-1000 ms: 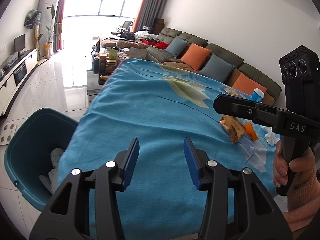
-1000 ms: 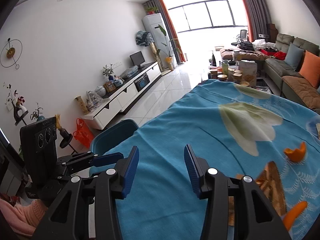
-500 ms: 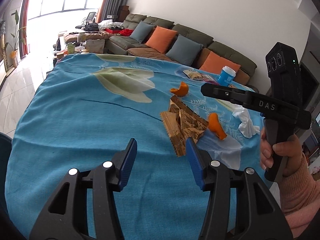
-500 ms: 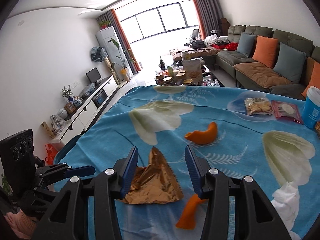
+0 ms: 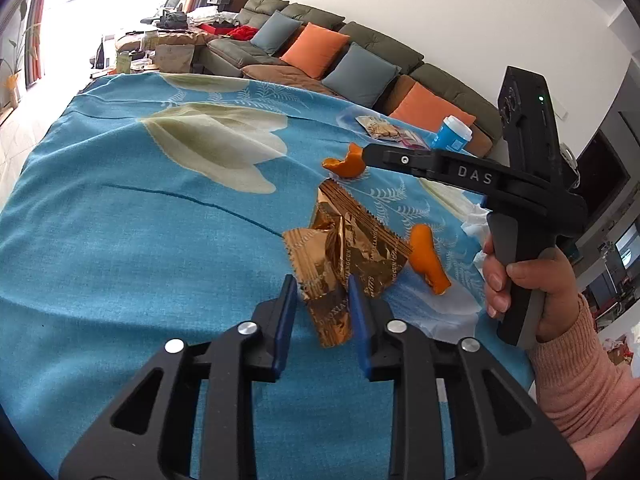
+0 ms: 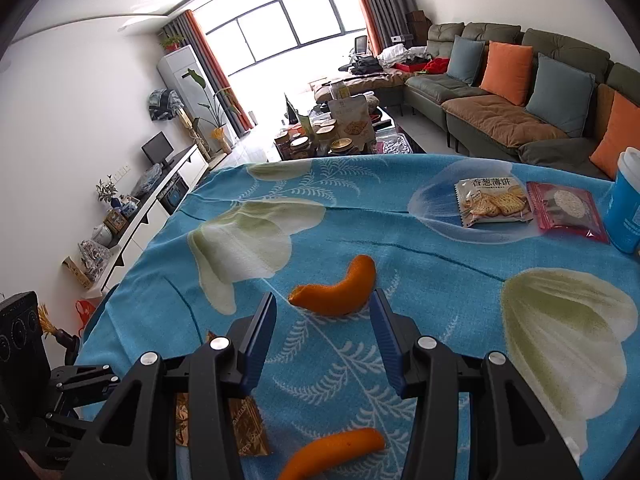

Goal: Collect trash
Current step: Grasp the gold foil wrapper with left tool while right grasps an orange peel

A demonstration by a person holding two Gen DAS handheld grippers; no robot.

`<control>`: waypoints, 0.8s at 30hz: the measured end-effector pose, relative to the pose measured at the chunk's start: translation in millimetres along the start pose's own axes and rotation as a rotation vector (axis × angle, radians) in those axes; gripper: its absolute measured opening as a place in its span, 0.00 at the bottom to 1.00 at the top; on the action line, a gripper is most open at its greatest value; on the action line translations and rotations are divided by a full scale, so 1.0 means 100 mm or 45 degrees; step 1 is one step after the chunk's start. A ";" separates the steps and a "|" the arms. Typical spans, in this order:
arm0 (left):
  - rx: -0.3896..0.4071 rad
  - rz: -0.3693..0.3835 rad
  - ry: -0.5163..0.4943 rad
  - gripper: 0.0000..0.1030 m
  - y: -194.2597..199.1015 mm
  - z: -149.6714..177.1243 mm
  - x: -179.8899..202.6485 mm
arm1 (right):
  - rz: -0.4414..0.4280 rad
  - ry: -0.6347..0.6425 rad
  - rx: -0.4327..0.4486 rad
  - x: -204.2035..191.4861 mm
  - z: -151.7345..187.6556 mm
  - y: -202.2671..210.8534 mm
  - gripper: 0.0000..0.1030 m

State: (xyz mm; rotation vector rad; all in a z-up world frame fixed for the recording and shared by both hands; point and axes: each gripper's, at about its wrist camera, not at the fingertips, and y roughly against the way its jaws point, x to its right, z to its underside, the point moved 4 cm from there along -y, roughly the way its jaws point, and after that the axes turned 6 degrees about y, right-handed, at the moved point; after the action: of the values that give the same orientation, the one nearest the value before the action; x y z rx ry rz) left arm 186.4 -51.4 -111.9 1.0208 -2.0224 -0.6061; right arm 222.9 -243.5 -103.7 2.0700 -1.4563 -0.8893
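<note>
Crumpled gold snack wrappers [image 5: 344, 256] lie on the blue flowered tablecloth [image 5: 140, 220]. My left gripper [image 5: 322, 294] is open, its tips on either side of the near end of the wrappers. An orange peel [image 6: 338, 290] lies just ahead of my open right gripper [image 6: 324, 312], between its fingertips; it also shows in the left wrist view [image 5: 346, 164]. A second orange peel [image 5: 428, 258] lies right of the wrappers and shows under the right gripper [image 6: 332, 454]. White tissue [image 5: 474, 222] lies behind the right hand.
A cracker packet [image 6: 492, 202], a pink snack packet [image 6: 568, 212] and a blue cup [image 6: 628, 208] stand at the table's far right. A sofa [image 6: 500, 96] with cushions is beyond. A cluttered coffee table [image 6: 340, 128] is past the far edge.
Both grippers have swung from the bin side toward the trash. The left has closed in on the gold wrappers; the right has moved forward to the far orange peel.
</note>
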 end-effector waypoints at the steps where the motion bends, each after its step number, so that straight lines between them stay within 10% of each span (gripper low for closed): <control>1: -0.001 0.001 -0.002 0.22 -0.01 0.00 0.00 | -0.001 -0.003 -0.006 0.01 -0.01 -0.02 0.45; 13: 0.019 -0.013 -0.033 0.19 0.03 -0.01 0.02 | -0.049 -0.123 -0.077 0.20 -0.09 -0.24 0.45; 24: 0.072 -0.034 -0.014 0.19 0.21 0.00 -0.07 | -0.088 -0.084 -0.065 0.10 -0.03 -0.13 0.12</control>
State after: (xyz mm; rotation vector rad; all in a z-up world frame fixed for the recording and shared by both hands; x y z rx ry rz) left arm 179.7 -34.2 -99.9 1.0815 -2.0487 -0.5731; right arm 235.7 -248.2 -113.3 2.0827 -1.3882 -1.0206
